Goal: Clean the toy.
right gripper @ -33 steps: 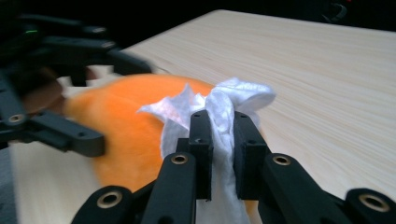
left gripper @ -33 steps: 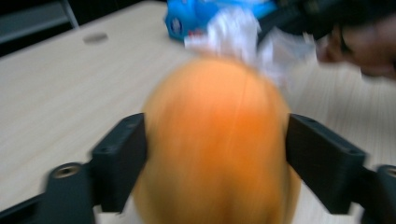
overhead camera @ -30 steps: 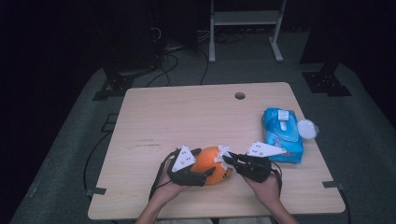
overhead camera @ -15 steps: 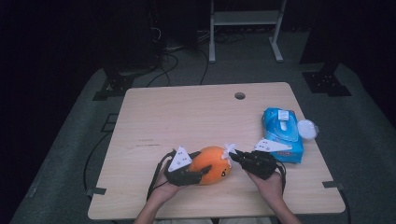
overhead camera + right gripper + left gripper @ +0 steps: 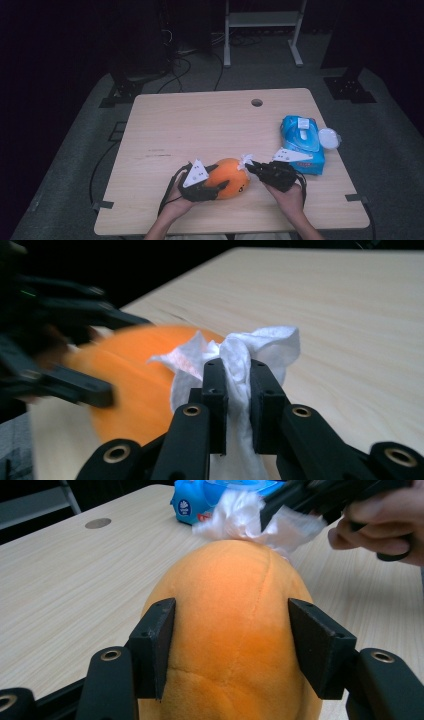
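Note:
An orange plush toy (image 5: 229, 183) lies near the table's front edge. My left gripper (image 5: 221, 176) is shut on it. Its jaws have just been closing, and both pads (image 5: 157, 645) now press into the plush's sides (image 5: 235, 630). My right gripper (image 5: 248, 165) comes in from the right, shut on a crumpled white wipe (image 5: 260, 347). The wipe (image 5: 240, 517) rests against the far end of the plush (image 5: 135, 385). In the right gripper view, the right gripper (image 5: 235, 370) pinches the wipe tightly between its fingertips.
A blue pack of wipes (image 5: 301, 142) lies at the right of the wooden table (image 5: 200, 125), with a round white lid (image 5: 329, 137) beside it. A cable hole (image 5: 256, 102) is near the far edge. Dark floor, cables and a shelf frame lie beyond.
The left gripper's jaws have closed onto the orange plush. Both hands have hardly shifted, and the wipe stays at the plush's right end.

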`<state>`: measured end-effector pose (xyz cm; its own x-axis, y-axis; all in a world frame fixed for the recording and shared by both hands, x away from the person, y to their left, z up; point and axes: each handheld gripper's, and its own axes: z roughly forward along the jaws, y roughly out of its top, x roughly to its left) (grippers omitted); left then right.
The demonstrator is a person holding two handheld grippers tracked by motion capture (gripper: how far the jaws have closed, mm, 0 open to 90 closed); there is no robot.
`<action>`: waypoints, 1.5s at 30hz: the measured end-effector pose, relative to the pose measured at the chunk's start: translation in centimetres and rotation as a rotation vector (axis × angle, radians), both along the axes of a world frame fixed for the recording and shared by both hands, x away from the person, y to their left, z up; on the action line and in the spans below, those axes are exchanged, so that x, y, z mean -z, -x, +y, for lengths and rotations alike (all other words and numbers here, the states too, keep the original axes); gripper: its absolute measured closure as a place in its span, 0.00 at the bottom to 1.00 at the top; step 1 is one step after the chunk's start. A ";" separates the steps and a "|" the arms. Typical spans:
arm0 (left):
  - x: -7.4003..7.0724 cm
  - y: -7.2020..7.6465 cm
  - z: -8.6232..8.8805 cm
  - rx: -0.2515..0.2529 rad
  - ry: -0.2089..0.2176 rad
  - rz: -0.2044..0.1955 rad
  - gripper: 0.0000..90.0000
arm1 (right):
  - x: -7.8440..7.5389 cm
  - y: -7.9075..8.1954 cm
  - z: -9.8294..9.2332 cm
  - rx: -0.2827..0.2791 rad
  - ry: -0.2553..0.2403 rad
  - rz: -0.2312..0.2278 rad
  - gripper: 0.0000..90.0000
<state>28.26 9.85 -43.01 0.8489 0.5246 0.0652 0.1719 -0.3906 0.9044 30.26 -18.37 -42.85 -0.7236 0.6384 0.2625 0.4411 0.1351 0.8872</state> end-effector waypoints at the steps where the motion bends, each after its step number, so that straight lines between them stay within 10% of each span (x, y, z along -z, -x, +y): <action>1: 0.0 0.0 0.0 0.001 0.000 0.000 0.43 | -0.4 0.2 0.3 -0.014 0.001 -0.019 0.88; 12: 0.1 -0.6 -0.3 -0.044 0.005 0.039 0.27 | 0.5 -0.3 -0.2 -0.010 0.005 0.027 0.88; 19: -0.5 -0.2 -1.1 -0.066 -0.091 -0.166 0.48 | -0.5 0.0 0.2 -0.020 -0.027 -0.006 0.88; 28: 0.1 -0.4 -0.1 -0.038 0.006 -0.019 0.41 | 1.0 -0.9 -0.3 0.007 -0.009 0.048 0.88; 37: 0.3 0.4 -0.5 0.002 -0.037 -0.036 0.43 | -0.2 -0.3 0.3 -0.029 -0.029 0.007 0.88; 45: 0.2 0.5 -0.7 0.024 -0.048 -0.039 0.43 | 2.1 -1.5 -1.1 0.043 -0.018 0.115 0.88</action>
